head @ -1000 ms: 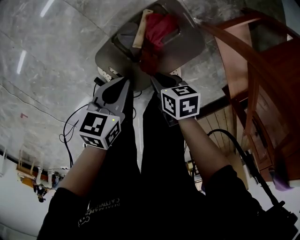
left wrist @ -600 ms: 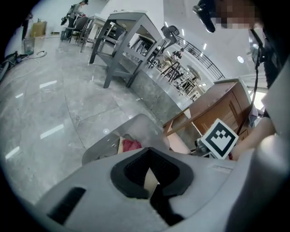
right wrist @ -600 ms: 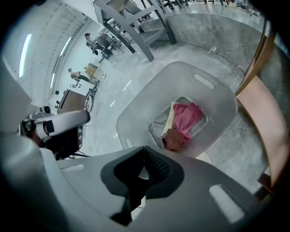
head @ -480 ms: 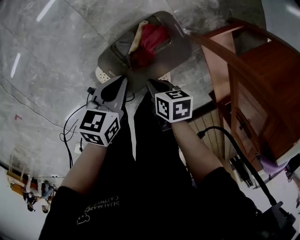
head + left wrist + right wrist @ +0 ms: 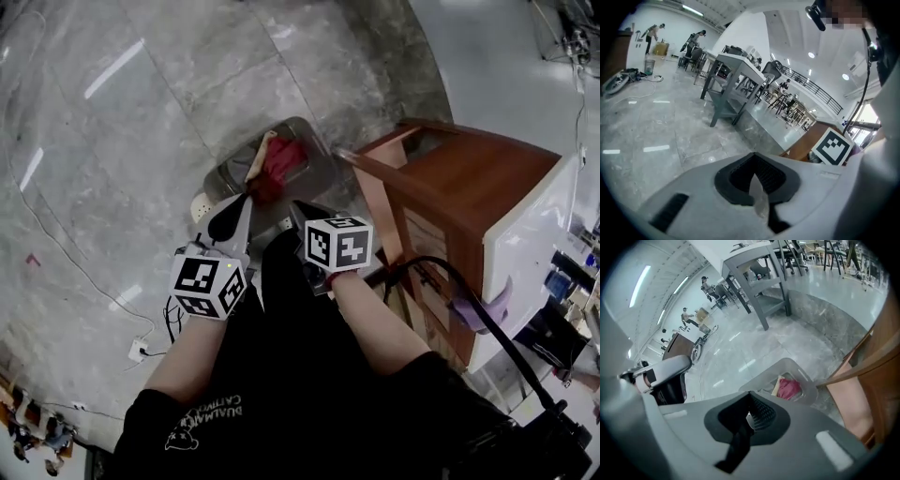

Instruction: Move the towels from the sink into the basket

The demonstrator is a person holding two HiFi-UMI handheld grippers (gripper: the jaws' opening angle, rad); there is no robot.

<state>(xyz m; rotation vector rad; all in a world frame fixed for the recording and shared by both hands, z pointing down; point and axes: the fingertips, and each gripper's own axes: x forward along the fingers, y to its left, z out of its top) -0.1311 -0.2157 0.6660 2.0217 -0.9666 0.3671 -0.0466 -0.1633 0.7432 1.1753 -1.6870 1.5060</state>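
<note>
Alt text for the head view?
The left gripper and right gripper, both shut and empty, hang above a grey basin on the marble floor holding a red towel and a cream towel. A wooden cabinet stands at right.

The left gripper (image 5: 246, 197) and right gripper (image 5: 300, 206) hide the sink's (image 5: 323, 164) near rim in the head view.
</note>
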